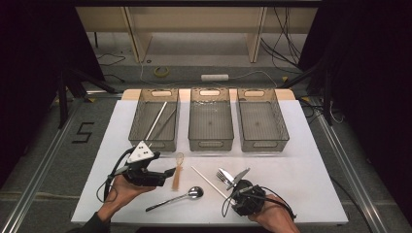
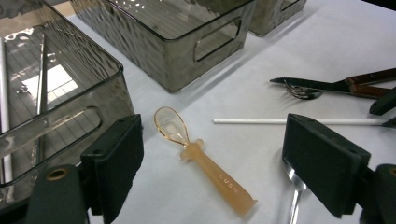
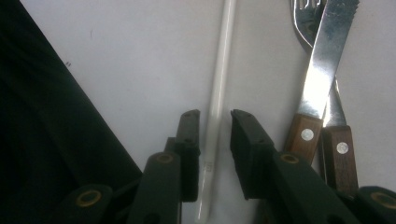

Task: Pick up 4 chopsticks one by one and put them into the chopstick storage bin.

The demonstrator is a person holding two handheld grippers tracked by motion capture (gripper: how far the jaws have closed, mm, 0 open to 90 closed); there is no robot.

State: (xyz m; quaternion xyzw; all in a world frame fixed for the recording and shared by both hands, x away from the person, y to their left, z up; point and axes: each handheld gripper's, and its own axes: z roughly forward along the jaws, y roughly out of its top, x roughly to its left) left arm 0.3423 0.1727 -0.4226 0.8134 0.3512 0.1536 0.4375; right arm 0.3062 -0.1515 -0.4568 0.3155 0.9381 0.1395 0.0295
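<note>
**Thin stick could roll out of a closing pinch**

The right tongs (image 3: 215, 140) are sitting low over the white tabletop (image 1: 301, 160) with the thin white plastic stick (image 3: 219, 84) lying between their narrowed jaws. A sliver of gap seems to remain on each side, though the angle makes contact hard to judge, so the stick is probably not gripped yet. The stick is resting flat on the tabletop, running away from the tongs, with the wooden-handled steel knife (image 3: 322, 70) and the wooden-handled fork (image 3: 334, 116) crossing just beside it. Because the stick is round and slim, the pads could be pushing it sideways rather than pinching it, or the right-hand jaw could be catching the knife handle and dragging it along.

The left tongs (image 2: 224, 163) are hovering wide and empty above the translucent amber plastic spoon (image 2: 201, 158), near the smoky clear plastic bin (image 2: 107, 93) that is holding long sticks. The metal spoon (image 2: 294, 186) is lying close to one pad, so a careless descent risks nudging it.
</note>
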